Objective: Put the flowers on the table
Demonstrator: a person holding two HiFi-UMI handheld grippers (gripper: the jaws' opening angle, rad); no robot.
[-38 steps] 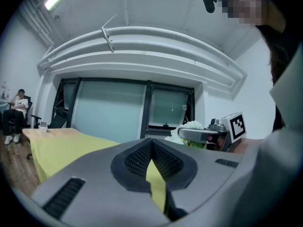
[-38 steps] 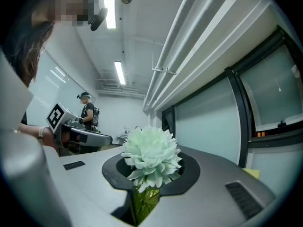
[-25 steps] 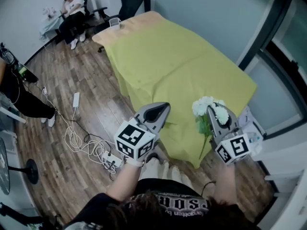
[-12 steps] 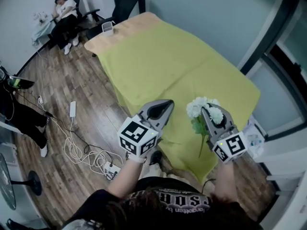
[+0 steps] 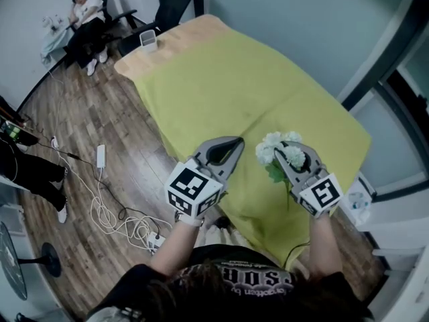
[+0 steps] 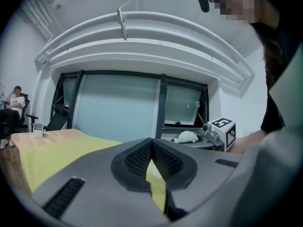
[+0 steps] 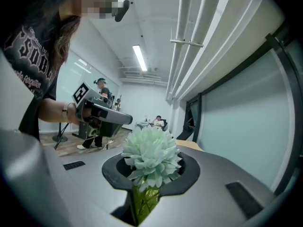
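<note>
Two grippers up, but only one's got a job: your right gripper (image 5: 287,159) is clamped on the stem of the flowers (image 5: 276,147), while the left gripper (image 5: 232,145) is pinched closed on nothing, just beside it. The flowers are in the air over the near end of the worktop (image 5: 184,33), clear of the yellow-green cloth (image 5: 234,79). The bit that matters, I reckon, is that the bunch's long axis runs along the right gripper. The white blooms poke out past the tips, away from you, and the green stem trails back under the gripper toward your body, roughly over the near edge. So the worktop is below and ahead of the blooms, with plenty of bare cloth further in. I'd guess you want to carry them forward and down, levelling them so they lie flat before letting go. Drop them here and the stem end could hang off the edge. Writing-wise there's not much: the cubes (image 5: 192,190) only carry square markers, and your shirt (image 5: 258,280) print is too cut off to read.
</note>
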